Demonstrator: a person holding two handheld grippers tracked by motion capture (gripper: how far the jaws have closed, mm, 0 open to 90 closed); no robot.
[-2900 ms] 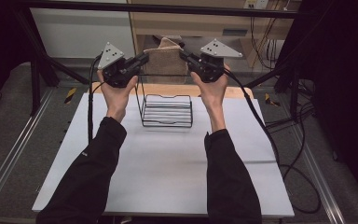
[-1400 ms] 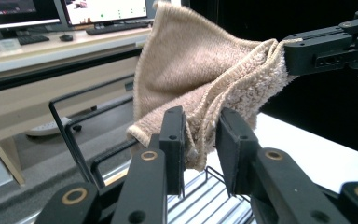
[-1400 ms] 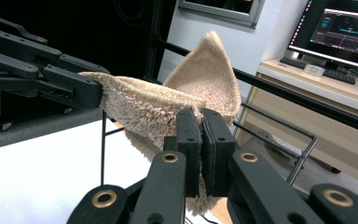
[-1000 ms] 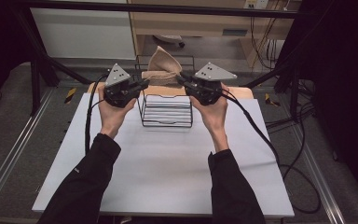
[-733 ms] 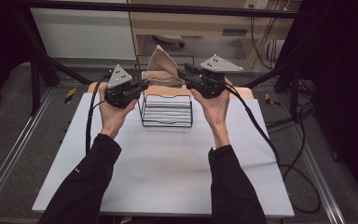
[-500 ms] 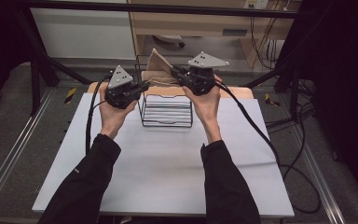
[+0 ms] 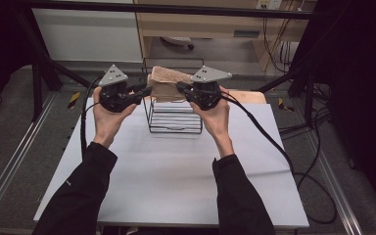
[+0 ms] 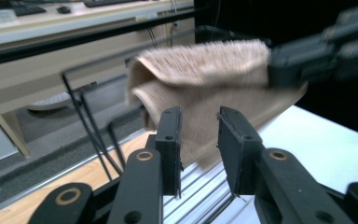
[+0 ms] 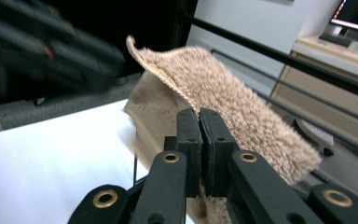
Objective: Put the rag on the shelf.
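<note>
Jaws of the right gripper [image 9: 199,122] pinch the folded tan towel [image 9: 242,98] at its edge, holding it above the black wire rack [image 7: 172,112]. Opposite, the left gripper [image 8: 199,125] has just been opening, its jaws narrowly apart, nothing pressed between them. Rack stands on the white worktop [image 7: 176,171].

high view: fixed above the person's side, facing forward and down over the whole table [image 7: 176,186], far off. left and right gripper views: each rides its gripper, looking along its 2 jaws, close in. all 3 views share the tan towel [image 7: 169,81] [image 8: 205,74] [image 9: 223,88] over the wire rack [image 7: 174,117].
</note>
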